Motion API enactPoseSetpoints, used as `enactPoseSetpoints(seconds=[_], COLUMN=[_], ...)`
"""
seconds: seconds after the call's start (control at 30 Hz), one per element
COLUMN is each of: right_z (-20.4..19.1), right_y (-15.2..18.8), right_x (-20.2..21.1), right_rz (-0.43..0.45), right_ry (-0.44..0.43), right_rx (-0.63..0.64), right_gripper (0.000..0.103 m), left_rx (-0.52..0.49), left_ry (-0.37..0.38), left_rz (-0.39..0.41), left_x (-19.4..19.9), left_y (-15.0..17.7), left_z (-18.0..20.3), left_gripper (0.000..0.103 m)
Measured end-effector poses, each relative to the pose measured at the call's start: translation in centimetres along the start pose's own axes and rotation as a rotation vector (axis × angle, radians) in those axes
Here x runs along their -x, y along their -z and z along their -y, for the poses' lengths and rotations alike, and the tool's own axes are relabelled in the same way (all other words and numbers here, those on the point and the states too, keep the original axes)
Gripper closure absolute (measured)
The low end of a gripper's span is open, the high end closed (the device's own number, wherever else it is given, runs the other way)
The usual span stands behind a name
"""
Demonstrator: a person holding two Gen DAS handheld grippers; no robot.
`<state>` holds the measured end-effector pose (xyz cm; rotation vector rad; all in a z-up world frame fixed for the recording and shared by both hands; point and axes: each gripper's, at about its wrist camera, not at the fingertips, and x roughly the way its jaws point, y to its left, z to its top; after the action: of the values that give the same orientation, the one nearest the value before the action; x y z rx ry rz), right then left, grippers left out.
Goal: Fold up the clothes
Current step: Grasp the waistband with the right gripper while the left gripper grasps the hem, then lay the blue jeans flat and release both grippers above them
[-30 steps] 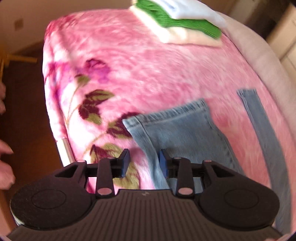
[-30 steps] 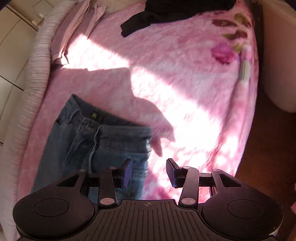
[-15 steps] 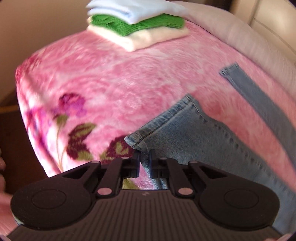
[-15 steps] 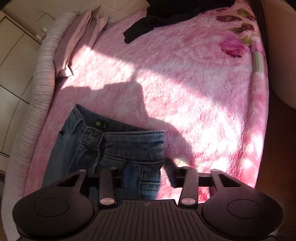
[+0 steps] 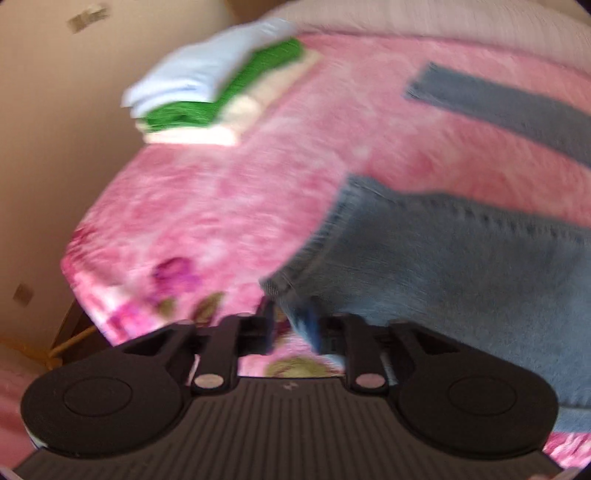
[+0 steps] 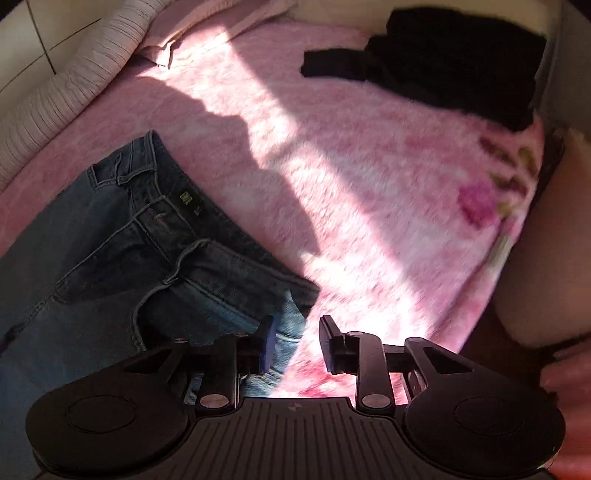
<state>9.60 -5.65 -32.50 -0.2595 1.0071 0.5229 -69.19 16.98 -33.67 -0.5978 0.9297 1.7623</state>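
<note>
Blue jeans lie flat on a pink floral blanket (image 5: 221,206). In the left wrist view the near leg (image 5: 461,277) ends in a hem corner that reaches between the fingers of my left gripper (image 5: 291,328). Those jaws are opening, and pink shows beside the denim. The other leg (image 5: 498,107) lies further back. In the right wrist view the waistband (image 6: 177,221) and fly face up. The waist's near corner sits between the fingers of my right gripper (image 6: 297,343). Its jaws are opening, and the right pad is clear of the cloth.
A folded stack (image 5: 221,96) of pale blue, green and cream clothes sits at the blanket's far left corner. A black garment (image 6: 454,62) lies at the far right, a pale pink one (image 6: 221,22) at the back. A striped bolster (image 6: 74,85) borders the bed.
Both views have rolled and shifted. My left jaws closed on the hem corner half a second ago and have parted again. My right jaws narrowed over the waist corner, then widened.
</note>
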Motion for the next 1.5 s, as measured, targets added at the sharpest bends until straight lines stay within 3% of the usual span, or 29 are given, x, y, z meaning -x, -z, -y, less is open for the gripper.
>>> enactPoseSetpoints(seconds=[0.03,0.1,0.23,0.33,0.43,0.5,0.67,0.87,1.0,1.2,1.5], right_z=[-0.2,-0.9,-5.6,-9.2,-10.2,-9.8,-8.9,-10.8,-13.2,-15.2,-15.2], right_y=[0.3,1.1,4.4,7.6,10.1,11.0,9.5,8.8,7.9,8.2,10.2], right_x=[1.3,3.6,4.5,3.3,2.2,2.3,4.4,13.4,18.4,23.8,27.8], right_rz=[0.036,0.102,0.052,0.038,0.002,-0.021,-0.242,-0.231,-0.191,-0.136,-0.139], right_ry=[0.029,0.037,-0.154,-0.196,-0.181,-0.167,-0.101,-0.222,-0.252,-0.226,-0.237], right_rx=[0.024,0.077,0.245,0.389,0.471,0.492,0.401,0.366,0.37,0.408,0.41], right_gripper=[0.069,0.065,0.062,0.062,0.062,0.062,0.062,0.062,0.062,0.059,0.05], left_rx=[0.041,0.092,0.011,-0.083,-0.142,-0.115,-0.123,-0.227,-0.296,-0.375,-0.407], left_ry=[-0.031,-0.047,0.139,0.252,0.244,0.257,0.252,0.417,0.477,0.485,0.468], left_rz=[0.006,0.021,0.029,0.021,-0.089,-0.112,-0.202,-0.192,-0.108,-0.004,0.031], left_x=[0.7,2.2,3.7,3.5,1.6,1.3,3.8,11.8,17.7,23.5,26.6], left_y=[-0.1,-0.1,0.1,0.8,2.3,2.9,0.6,-3.3,-5.5,-7.4,-7.6], left_z=[-0.5,-1.0,3.9,8.2,10.0,9.2,7.3,6.9,7.5,8.3,6.9], left_gripper=[0.083,0.083,0.082,0.079,0.079,0.079,0.079,0.078,0.073,0.068,0.067])
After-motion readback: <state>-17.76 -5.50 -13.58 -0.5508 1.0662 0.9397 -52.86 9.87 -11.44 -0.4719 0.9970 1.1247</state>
